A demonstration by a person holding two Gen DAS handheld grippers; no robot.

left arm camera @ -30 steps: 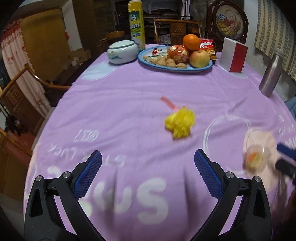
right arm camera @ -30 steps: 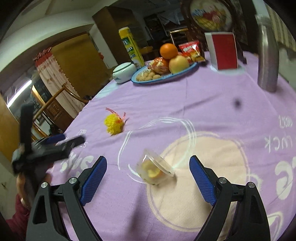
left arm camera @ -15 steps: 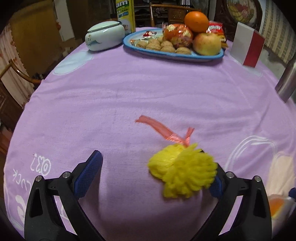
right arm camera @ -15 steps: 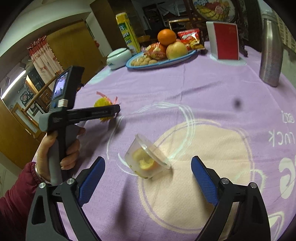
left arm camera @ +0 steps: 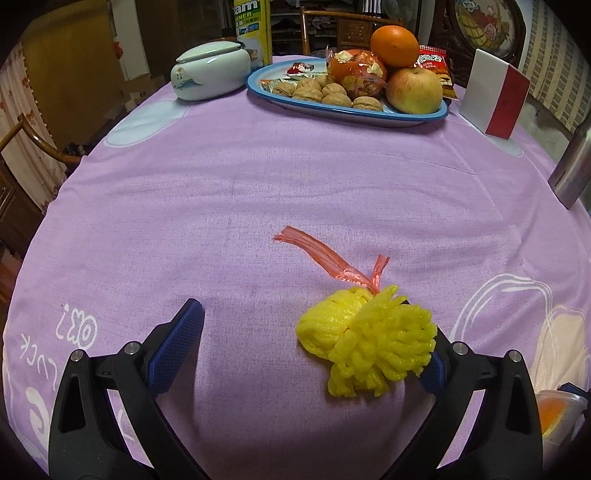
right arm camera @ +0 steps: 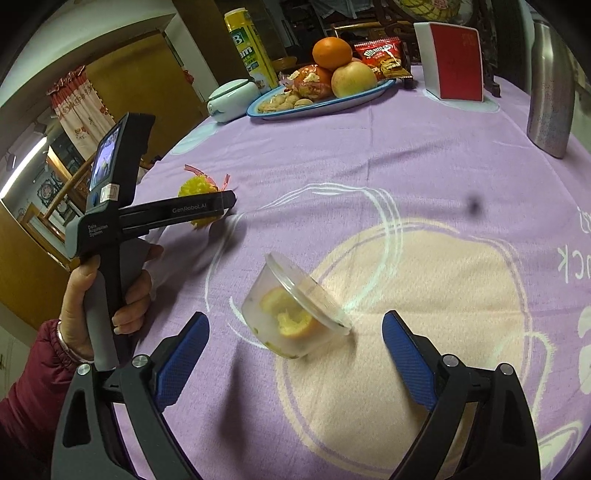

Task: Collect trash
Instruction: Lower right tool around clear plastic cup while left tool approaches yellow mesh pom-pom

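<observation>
A yellow foam fruit net [left arm camera: 365, 339] with a red plastic strip [left arm camera: 325, 258] tied to it lies on the purple tablecloth. My left gripper [left arm camera: 306, 350] is open around it, the net pressed against the right finger and well away from the left one. In the right wrist view the same net [right arm camera: 197, 190] shows behind the left gripper's body [right arm camera: 162, 214], held by a hand. A clear plastic cup [right arm camera: 295, 317] with orange peel inside lies tipped on its side. My right gripper [right arm camera: 295, 350] stands open just before it, a finger on either side.
At the far side stand a blue plate [left arm camera: 347, 107] of fruit and walnuts, a pale lidded jar [left arm camera: 210, 74], a yellow canister [left arm camera: 253, 29], a red-and-white box [left arm camera: 495, 96] and a steel flask [right arm camera: 550, 92]. Wooden chairs ring the table.
My left gripper moved forward until the yellow net sits between its fingers. My right gripper edged closer to the tipped cup.
</observation>
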